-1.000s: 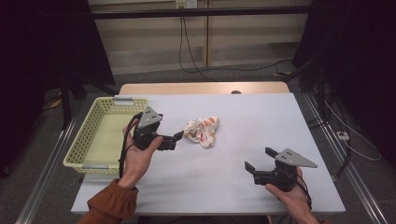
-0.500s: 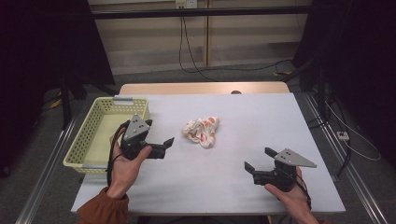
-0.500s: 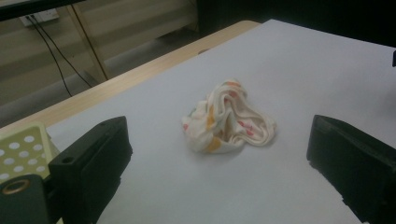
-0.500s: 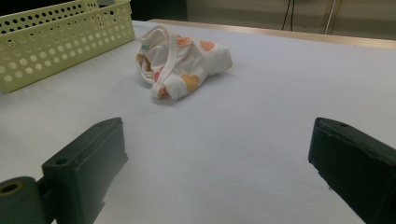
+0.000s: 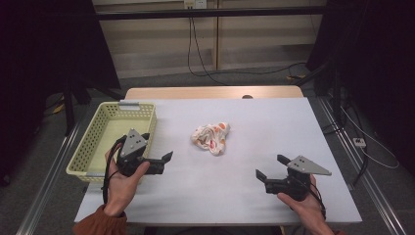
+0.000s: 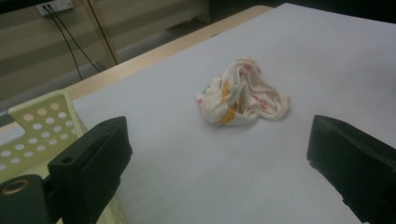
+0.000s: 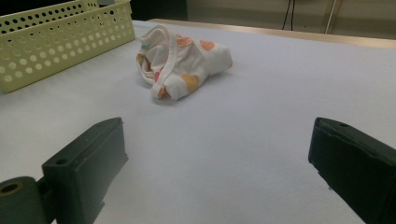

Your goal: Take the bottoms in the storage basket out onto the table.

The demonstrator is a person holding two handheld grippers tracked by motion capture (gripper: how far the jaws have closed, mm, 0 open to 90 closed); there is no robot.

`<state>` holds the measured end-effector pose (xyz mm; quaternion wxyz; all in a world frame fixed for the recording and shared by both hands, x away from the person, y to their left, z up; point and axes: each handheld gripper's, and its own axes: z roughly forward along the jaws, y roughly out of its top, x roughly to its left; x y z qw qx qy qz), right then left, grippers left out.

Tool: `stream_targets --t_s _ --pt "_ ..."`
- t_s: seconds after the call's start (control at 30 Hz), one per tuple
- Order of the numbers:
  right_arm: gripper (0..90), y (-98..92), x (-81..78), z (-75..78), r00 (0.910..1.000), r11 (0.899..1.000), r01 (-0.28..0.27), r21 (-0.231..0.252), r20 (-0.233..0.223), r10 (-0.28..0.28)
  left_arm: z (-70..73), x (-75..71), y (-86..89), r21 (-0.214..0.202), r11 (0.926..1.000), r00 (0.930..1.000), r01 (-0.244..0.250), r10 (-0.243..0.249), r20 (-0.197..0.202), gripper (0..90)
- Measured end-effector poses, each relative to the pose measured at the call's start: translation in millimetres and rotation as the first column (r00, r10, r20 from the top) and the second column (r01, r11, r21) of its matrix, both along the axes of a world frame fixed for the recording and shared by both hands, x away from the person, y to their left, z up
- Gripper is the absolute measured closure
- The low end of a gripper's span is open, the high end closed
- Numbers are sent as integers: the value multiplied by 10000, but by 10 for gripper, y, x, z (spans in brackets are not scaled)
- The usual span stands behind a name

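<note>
A crumpled white cloth with orange and red spots lies near the middle of the white table. My left gripper hovers left of it, beside the yellow basket's front right corner, open and empty, jaws pointing right. In the left gripper view the cloth lies ahead between the wide-apart jaws of the left gripper. My right gripper stands open at the front right, pointing left toward the cloth. The right gripper view shows the cloth well ahead of the right gripper, nothing held.
A pale yellow perforated basket sits at the table's left edge, seen too as the basket and the basket. Beyond the table's far wooden edge are cables and dark stands.
My left gripper has drawn back left and toward the person, away from the cloth, ending beside the basket. The right gripper and the cloth have stayed put.
</note>
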<state>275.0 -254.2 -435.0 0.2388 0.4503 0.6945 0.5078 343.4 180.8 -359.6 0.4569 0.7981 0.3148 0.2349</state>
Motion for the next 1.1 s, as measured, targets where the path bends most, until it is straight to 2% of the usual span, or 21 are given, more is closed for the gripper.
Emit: stream_targets --t_s 0.2,0.3,0.37,0.5,0.67,0.8,0.97,1.1 --pt "42 0 3 -2 10000 10000 1 6 -10 -1 -78 -52 69 6 9999 9999 -118 118 1 61" --pt "43 0 1 -2 10000 10000 -8 -6 -17 8 -157 -66 102 118 9999 9997 -125 127 -225 61" --pt "42 1 4 -4 10000 10000 -16 -4 -9 16 -198 -75 132 -109 9997 9993 -238 235 -293 62" --pt "42 2 4 -4 10000 10000 -4 -8 -21 3 -280 -118 185 -129 9992 9983 -376 370 -441 63" --pt "42 1 -1 0 10000 10000 -15 -23 23 15 -359 -223 255 -351 9972 9975 -663 654 -264 64" --pt "42 6 -2 3 10000 10000 -61 -20 14 61 -414 -281 304 -688 9933 9956 -929 918 -202 64" --pt "42 3 -13 9 9999 9999 -134 -21 94 134 -463 -273 334 -691 9926 9950 -1001 997 -96 64" --pt "42 -11 -15 8 9999 9999 -104 21 78 104 -460 -257 347 -999 9875 9926 -1216 1213 -90 64"
